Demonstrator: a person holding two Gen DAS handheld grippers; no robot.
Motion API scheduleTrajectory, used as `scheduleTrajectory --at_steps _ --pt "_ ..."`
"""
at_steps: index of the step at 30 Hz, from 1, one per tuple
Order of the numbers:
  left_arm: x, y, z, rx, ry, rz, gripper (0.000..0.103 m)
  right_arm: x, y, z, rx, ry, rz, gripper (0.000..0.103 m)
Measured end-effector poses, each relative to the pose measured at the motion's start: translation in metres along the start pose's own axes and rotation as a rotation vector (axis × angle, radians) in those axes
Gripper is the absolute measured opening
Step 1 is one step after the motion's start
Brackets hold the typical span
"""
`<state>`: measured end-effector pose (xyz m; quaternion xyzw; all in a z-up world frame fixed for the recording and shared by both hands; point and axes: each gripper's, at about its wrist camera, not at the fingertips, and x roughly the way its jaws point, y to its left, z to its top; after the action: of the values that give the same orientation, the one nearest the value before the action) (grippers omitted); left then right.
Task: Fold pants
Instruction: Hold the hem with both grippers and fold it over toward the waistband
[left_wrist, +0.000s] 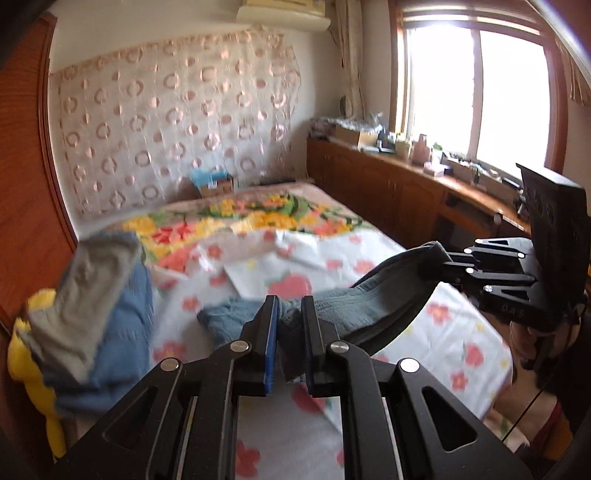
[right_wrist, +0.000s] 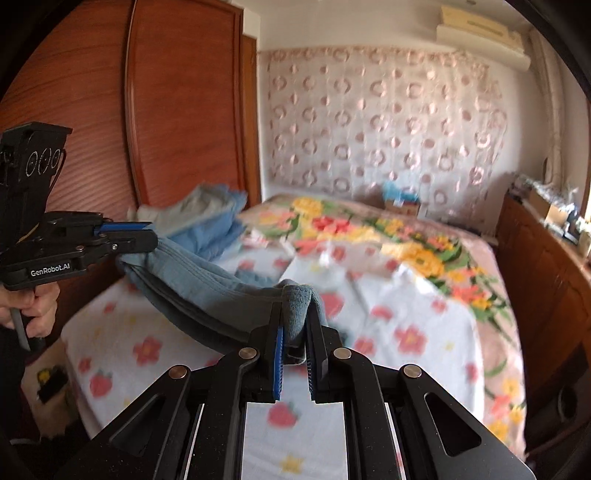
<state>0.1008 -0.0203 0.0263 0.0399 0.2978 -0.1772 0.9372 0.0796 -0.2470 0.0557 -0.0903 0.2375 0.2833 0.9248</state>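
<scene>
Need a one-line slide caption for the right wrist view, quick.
Right gripper and left gripper each pinch an end of the blue-grey pants, slung between them above the floral bed sheet.

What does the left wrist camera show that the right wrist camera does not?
Only the left view shows the bright window and a yellow cloth under the pile of clothes. Only the right view shows the tall wooden wardrobe doors and the hand holding the left tongs. Both show the flowered bed and the blue-grey pants clamped between both tongs.

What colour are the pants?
Grey-blue pants, clearest in the right wrist view.
</scene>
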Motion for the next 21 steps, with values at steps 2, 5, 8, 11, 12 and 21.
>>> scheduleTrajectory --at_steps 2,5,8,11,12,21 --pt "-0.002 -0.006 -0.014 -0.01 0.011 -0.011 0.013 0.001 0.002 -0.012 0.024 0.02 0.019 0.01" --pt "-0.006 -0.01 -0.029 -0.022 0.017 -0.009 0.013 -0.002 -0.003 -0.018 0.047 0.031 0.04 0.01" --pt "-0.01 -0.015 -0.04 -0.03 0.024 -0.012 0.013 -0.007 -0.007 -0.024 0.066 0.045 0.057 0.01" --pt "-0.015 -0.021 -0.046 -0.024 0.026 -0.009 0.013 -0.021 -0.013 -0.031 0.077 0.044 0.065 0.01" --pt "-0.016 -0.023 -0.048 -0.021 0.027 -0.007 0.013 -0.023 -0.013 -0.032 0.082 0.044 0.068 0.01" --pt "-0.021 -0.029 -0.07 -0.038 0.048 -0.031 0.013 -0.038 -0.013 -0.062 0.143 0.057 0.082 0.01"
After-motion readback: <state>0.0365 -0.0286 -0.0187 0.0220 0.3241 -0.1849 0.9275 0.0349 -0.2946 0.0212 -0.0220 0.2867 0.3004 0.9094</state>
